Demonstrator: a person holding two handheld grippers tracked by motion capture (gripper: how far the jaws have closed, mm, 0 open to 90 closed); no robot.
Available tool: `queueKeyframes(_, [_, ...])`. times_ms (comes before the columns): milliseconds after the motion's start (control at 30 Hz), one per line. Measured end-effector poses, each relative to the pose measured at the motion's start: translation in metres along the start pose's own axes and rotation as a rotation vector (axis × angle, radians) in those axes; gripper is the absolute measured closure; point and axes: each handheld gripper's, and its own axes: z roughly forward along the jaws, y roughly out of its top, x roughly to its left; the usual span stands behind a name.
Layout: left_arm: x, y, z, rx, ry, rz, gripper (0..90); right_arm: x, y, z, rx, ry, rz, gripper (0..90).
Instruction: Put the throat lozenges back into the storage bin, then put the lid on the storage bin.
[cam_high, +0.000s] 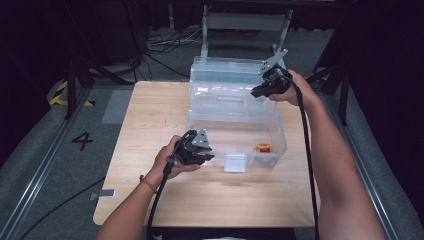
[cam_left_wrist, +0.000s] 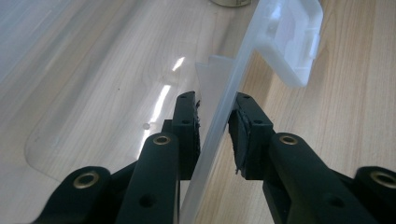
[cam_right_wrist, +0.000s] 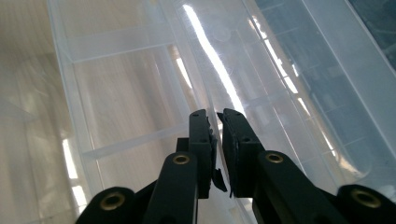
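Two tools grip one clear plastic box (cam_high: 235, 125) on the desk (cam_high: 150, 115): left tool (cam_left_wrist: 215, 112) clamps its front wall, right tool (cam_right_wrist: 215, 116) its open lid (cam_high: 225, 75)

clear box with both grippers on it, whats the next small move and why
Probably swing the lid down toward the front with the right gripper. Its fingers pinch the edge of the raised lid, while the left gripper clamps the box's front wall, bracing it. The latch hangs undone.
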Motion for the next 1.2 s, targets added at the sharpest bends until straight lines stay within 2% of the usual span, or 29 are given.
queueKeyframes(167, [-0.001,0.000,0.000,0.002,0.008,-0.006,73.1,0.003,0.004,0.000,0.021,-0.012,-0.029,84.4])
queueKeyframes(367, [-0.002,0.000,0.001,-0.008,0.007,-0.031,72.2,0.005,0.007,0.000,0.031,-0.013,-0.028,84.9])
queueKeyframes(533, [-0.004,0.002,0.003,-0.006,0.015,-0.032,71.9,0.007,0.012,0.000,0.065,-0.017,-0.055,85.8])
queueKeyframes(700, [-0.004,0.002,0.003,-0.005,0.023,-0.035,71.6,0.008,0.013,-0.002,0.077,-0.010,-0.054,86.1])
queueKeyframes(867, [-0.005,0.003,0.003,0.001,0.033,-0.051,70.2,0.007,0.010,-0.002,0.047,0.003,-0.042,86.4])
queueKeyframes(967, [-0.006,0.004,0.005,-0.005,0.029,-0.056,69.8,0.012,0.013,-0.004,0.062,0.000,-0.056,86.8])
queueKeyframes(1000, [-0.006,0.005,0.006,-0.001,0.032,-0.058,69.7,0.014,0.013,-0.004,0.062,-0.008,-0.062,87.0])
queueKeyframes(1067, [-0.006,0.005,0.006,0.001,0.029,-0.067,69.6,0.014,0.011,-0.005,0.038,0.008,-0.050,86.9])
queueKeyframes(1200, [-0.006,0.005,0.006,0.003,0.033,-0.067,69.3,0.020,0.013,-0.008,0.053,-0.005,-0.067,87.2])
